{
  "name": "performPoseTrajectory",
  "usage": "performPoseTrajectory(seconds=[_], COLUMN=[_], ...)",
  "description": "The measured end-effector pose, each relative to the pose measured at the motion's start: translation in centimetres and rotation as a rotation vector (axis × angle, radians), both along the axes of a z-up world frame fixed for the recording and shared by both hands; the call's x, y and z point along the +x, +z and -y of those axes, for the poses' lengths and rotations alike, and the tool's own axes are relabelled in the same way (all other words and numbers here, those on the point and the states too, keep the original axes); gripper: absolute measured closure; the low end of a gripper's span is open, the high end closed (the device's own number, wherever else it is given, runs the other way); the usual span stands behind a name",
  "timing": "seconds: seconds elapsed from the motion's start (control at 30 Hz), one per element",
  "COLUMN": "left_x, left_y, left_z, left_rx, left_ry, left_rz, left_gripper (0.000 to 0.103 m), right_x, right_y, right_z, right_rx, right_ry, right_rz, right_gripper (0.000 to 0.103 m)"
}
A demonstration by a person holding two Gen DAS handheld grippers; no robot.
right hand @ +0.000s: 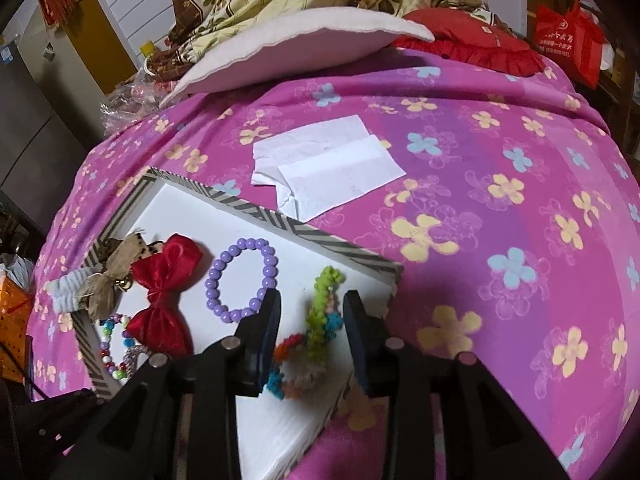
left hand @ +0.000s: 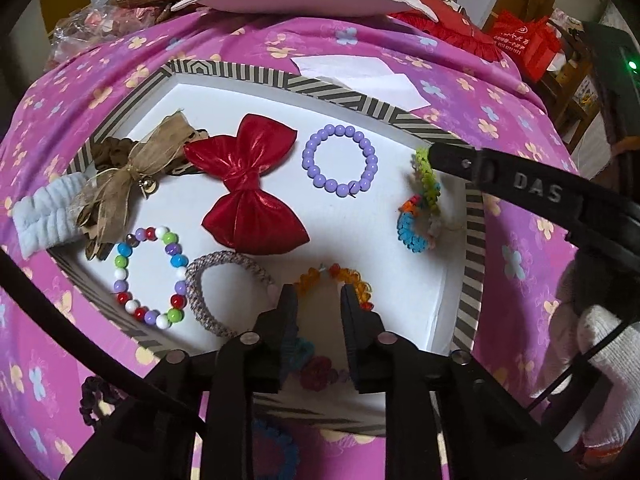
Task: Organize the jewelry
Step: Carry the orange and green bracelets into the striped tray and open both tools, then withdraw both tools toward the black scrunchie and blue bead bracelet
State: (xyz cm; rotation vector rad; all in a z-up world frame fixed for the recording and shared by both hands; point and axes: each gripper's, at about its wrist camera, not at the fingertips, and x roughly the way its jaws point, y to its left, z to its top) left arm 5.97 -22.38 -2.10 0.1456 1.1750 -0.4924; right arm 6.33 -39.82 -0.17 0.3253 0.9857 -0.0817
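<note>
A white tray with a striped rim lies on the pink flowered bedspread. My left gripper hangs over its near edge with jaws apart. An orange bead bracelet curves around the fingertips and the pads do not press it. My right gripper is open over the tray's right corner, and a green and multicolour loom bracelet lies loose between its fingers. One of those fingers shows in the left wrist view, above the same bracelet. A purple bead bracelet and a red bow lie mid-tray.
The tray also holds a multicolour bead bracelet, a grey woven bracelet, a brown ribbon bow and a pale blue scrunchie over its left rim. White paper and a pillow lie beyond. A dark scrunchie rests on the bedspread.
</note>
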Motion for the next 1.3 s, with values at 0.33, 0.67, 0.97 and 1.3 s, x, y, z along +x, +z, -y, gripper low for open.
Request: performPoseTrajectory(seconds=[0.33,0.67,0.97,1.3], left_x=[-1.9,-4.0,-6.1,-7.8], left_y=[2.0,2.3,2.3,2.7], left_z=[-1.6,-4.4,-8.6,-13.4], left_rx=[0.009,0.036,0.044,0.038], left_ry=[0.01,0.056,0.122,0.191], left_rz=[0.041,0.067,0.067,0.082], left_gripper=[0.066,0.066,0.066,0.066], right_x=[-3.3,-7.1,-10.1,-12.5], right_y=[1.8,2.1,2.3,2.3], right_z=[-2.0,-4.9,-7.6,-11.8], right_rx=[-0.026,-0.042,-0.05,-0.046], right_ry=[0.034,0.043,0.051,0.107], right_rz=[0.017,0.015,0.025,0.022], right_gripper=[0.06,0.055,0.051,0.048])
